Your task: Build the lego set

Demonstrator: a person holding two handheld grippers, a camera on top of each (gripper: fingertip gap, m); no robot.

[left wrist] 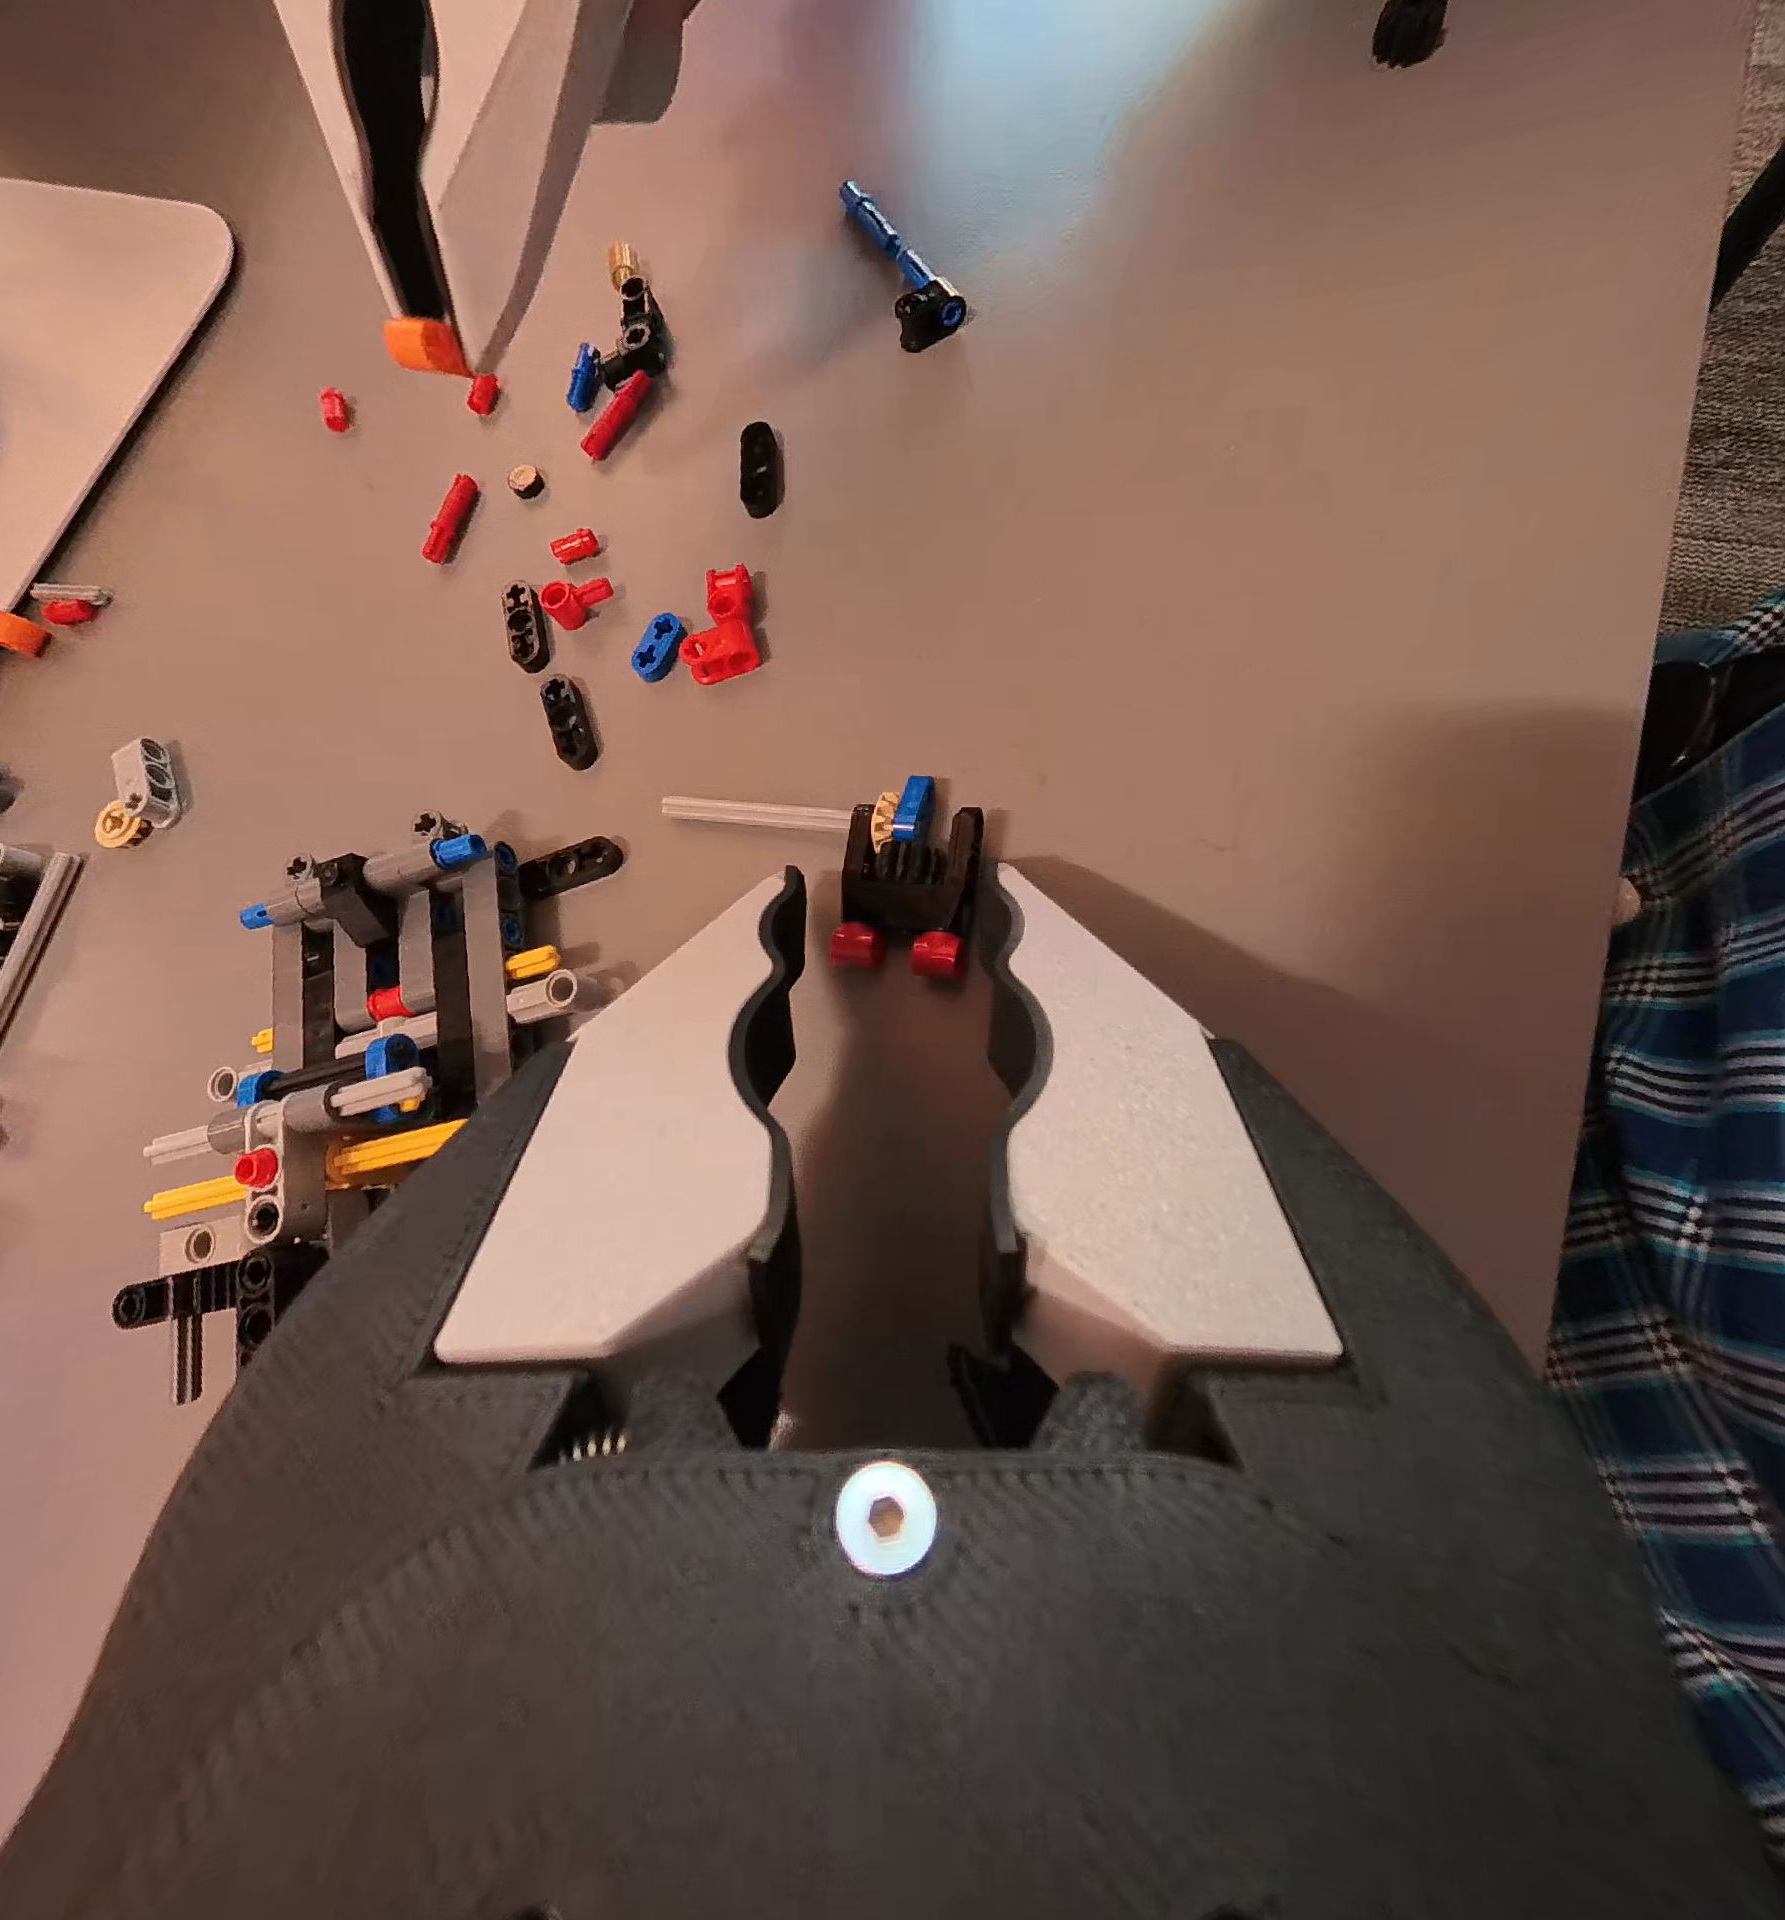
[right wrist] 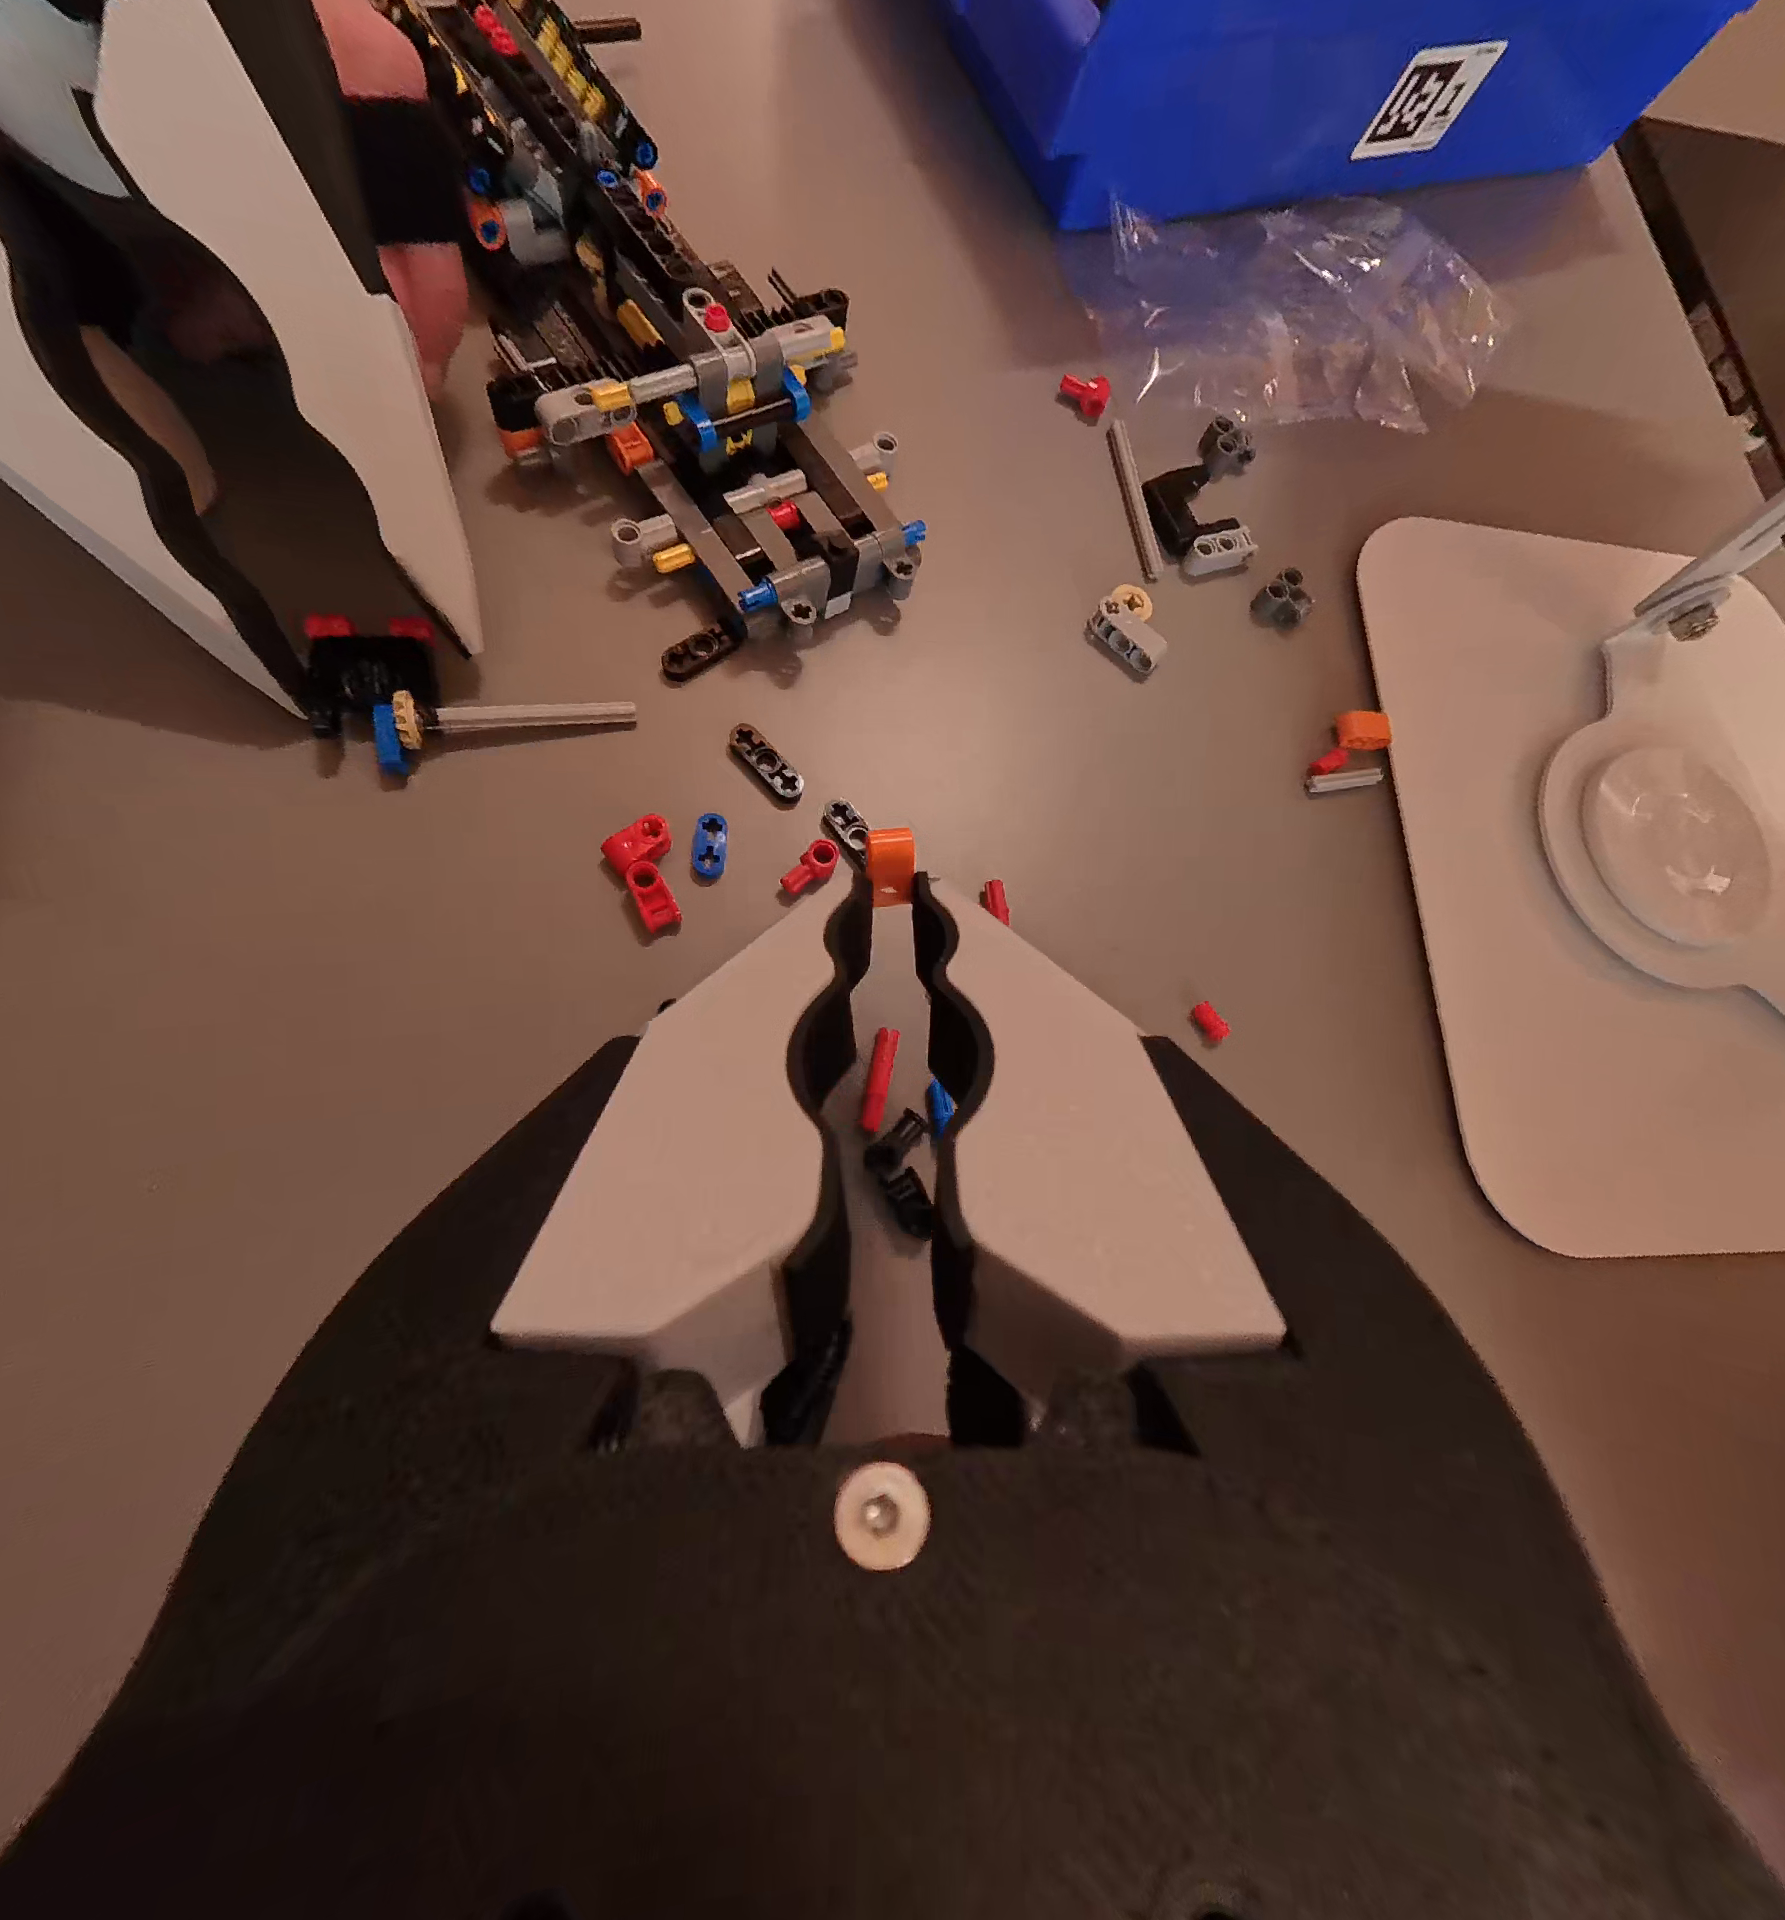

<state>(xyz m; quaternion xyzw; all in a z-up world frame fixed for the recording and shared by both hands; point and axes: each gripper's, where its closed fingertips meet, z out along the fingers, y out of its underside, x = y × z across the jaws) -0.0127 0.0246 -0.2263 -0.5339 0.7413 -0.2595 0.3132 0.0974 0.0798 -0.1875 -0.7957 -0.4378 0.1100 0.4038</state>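
Holding a small orange piece (right wrist: 889, 862) between the narrowed tips of your right gripper (right wrist: 893, 891), you hover it above the loose red, blue and black parts scattered on the grey table (right wrist: 244, 1039). Your left gripper (left wrist: 893, 883) has its fingers set wide around a small black sub-assembly (left wrist: 906, 883) with two red studs, a blue piece and a tan gear; whether the pads actually press it, you cannot tell from either view.

This looks like a joining step: the orange piece seems meant for that sub-assembly or for the large chassis (right wrist: 722, 436) lying beside the left gripper. The next move probably calls for carrying the orange piece across and lining its hole up with a pin or axle.

A grey axle (right wrist: 535, 715) sticks out of the sub-assembly, its long axis flat on the table, pointing away towards the loose parts. The chassis's long axis runs from near the sub-assembly towards the blue bin (right wrist: 1283, 94).
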